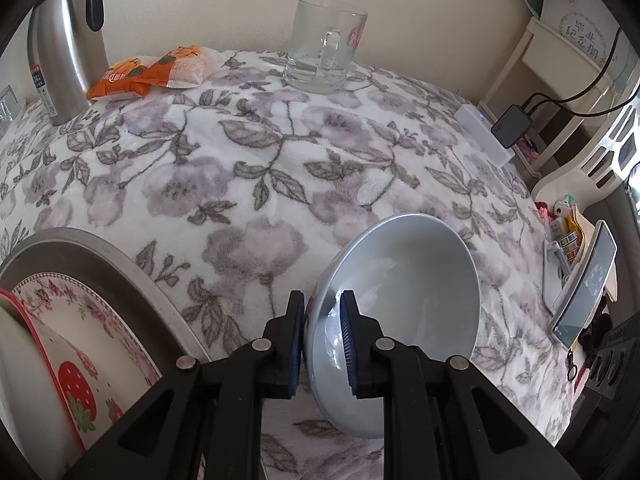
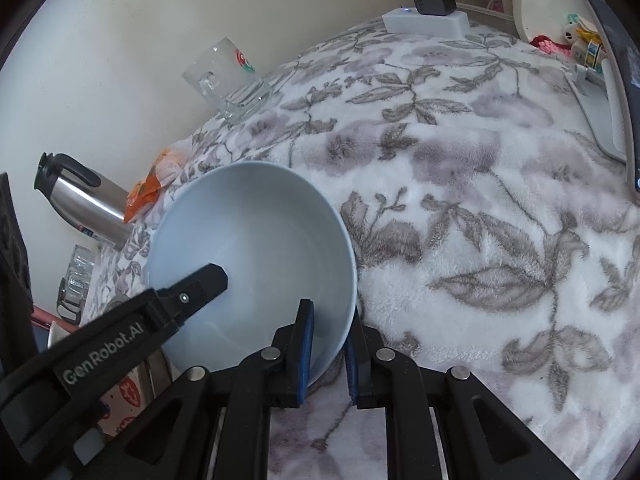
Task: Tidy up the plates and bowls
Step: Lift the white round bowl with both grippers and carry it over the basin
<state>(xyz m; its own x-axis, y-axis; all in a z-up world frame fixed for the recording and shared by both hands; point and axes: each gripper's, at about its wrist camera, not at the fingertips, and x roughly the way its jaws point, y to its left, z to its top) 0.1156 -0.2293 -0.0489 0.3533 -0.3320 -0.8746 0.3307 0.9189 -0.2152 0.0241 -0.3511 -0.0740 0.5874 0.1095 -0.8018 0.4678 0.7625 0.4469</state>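
Two sets of fingers pinch one pale blue bowl: my left gripper and right gripper each clamp its rim, holding it tilted just above the floral-covered worktop. Beside it, a floral plate and a strawberry-print dish already sit nested in a metal tray. I judge the bowl is left to place.
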